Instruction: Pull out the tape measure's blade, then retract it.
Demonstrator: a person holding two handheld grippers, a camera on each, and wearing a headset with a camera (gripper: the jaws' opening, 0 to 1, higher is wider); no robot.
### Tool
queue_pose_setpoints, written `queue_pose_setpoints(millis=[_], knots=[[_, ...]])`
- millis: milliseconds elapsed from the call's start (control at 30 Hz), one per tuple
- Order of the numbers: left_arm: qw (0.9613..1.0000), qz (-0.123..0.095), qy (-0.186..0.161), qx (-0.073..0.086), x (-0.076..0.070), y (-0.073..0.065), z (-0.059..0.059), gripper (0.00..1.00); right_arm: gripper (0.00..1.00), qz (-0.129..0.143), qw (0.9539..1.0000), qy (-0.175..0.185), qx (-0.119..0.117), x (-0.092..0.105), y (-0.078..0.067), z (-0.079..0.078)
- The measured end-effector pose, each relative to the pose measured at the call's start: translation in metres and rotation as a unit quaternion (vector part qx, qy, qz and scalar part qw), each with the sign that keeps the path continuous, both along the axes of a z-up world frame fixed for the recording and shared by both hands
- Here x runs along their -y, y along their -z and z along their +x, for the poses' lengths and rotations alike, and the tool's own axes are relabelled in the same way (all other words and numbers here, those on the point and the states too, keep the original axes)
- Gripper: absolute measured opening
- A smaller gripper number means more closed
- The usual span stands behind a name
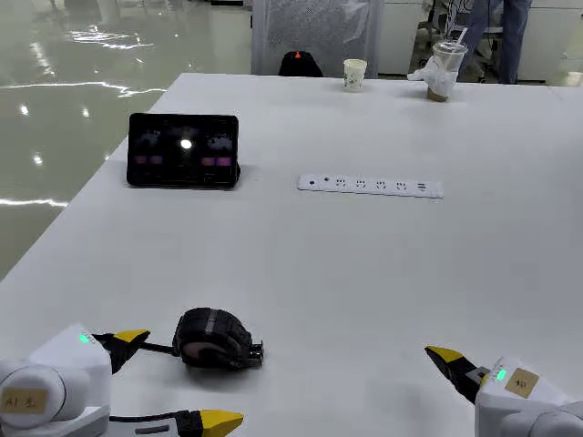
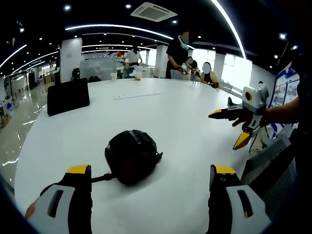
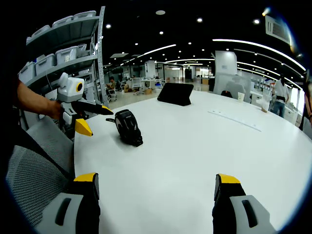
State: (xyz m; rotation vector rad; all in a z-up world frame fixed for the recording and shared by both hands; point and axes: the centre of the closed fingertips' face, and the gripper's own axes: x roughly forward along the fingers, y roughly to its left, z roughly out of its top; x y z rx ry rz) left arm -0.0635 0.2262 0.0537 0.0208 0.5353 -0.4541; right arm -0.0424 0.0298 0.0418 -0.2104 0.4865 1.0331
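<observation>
The black tape (image 1: 217, 339) lies on the white worktop (image 1: 364, 273), close to the near edge and left of centre. In the head view a small tab shows at its right end. The left tongs (image 1: 178, 378) are spread wide and hold nothing. In the head view the tape sits just ahead of them, nearer the farther jaw. In the left gripper view it lies between the two yellow-tipped jaws and a little beyond them, closer to the left-hand one. A thin black strap (image 1: 159, 347) runs from the tape's left end toward that jaw's tip; I cannot tell whether it touches the tip. The right tongs (image 3: 157, 179) are spread wide too and pinch nothing. They are at the near right of the worktop, well apart from the tape, and the right gripper view looks across bare worktop to the tape and the left tongs beyond it. In the head view one of their yellow tips shows at the lower right. Farther back a dark tablet (image 1: 183, 150) stands propped at the left and a white power strip (image 1: 370, 185) lies flat near the middle. A paper cup (image 1: 354, 74) and a plastic cup (image 1: 446, 66) with a straw stand near the far edge. A chair (image 1: 314, 32) stands behind that edge.
</observation>
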Motion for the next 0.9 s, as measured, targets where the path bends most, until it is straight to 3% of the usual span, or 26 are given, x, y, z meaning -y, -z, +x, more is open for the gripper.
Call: queue_pose_setpoints(millis=[267, 900], knots=[[0.9999, -0.003, -0.004, -0.011, -0.0011, 0.0010, 0.0001, 0.94, 0.99, -0.004, 1.0000, -0.001, -0.001, 0.0010, 0.0017, -0.0014], [0.9999, 0.003, 0.005, -0.011, 0.0005, -0.0001, -0.0015, 0.99, 0.99, -0.005, 1.0000, -0.002, 0.001, 0.0013, 0.0009, -0.0006]])
